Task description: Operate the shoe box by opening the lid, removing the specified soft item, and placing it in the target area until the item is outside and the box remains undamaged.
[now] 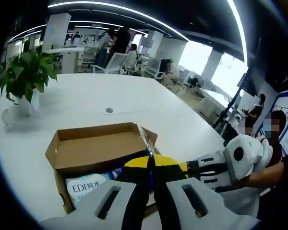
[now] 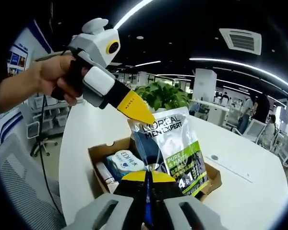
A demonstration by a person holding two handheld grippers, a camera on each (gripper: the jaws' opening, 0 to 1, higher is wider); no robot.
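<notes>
White office table [image 2: 259,191] at lower right; both grippers, left gripper [image 2: 143,115] and right gripper [image 2: 147,179], clamp the upright grey-green plastic pouch [image 2: 175,148] above the open cardboard shoe box [image 2: 98,155].

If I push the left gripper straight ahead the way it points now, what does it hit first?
Probably the inside of the open cardboard box. The left gripper points over the near edge, its jaws closed, with the far box wall straight ahead and the blue-and-white pack just below left. Depth is uncertain.

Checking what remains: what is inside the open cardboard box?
Inside the brown cardboard box: a white-blue EDI-labelled pack and a white tube. The lifted L'Oreal pouch and the jaws hide the rest.
</notes>
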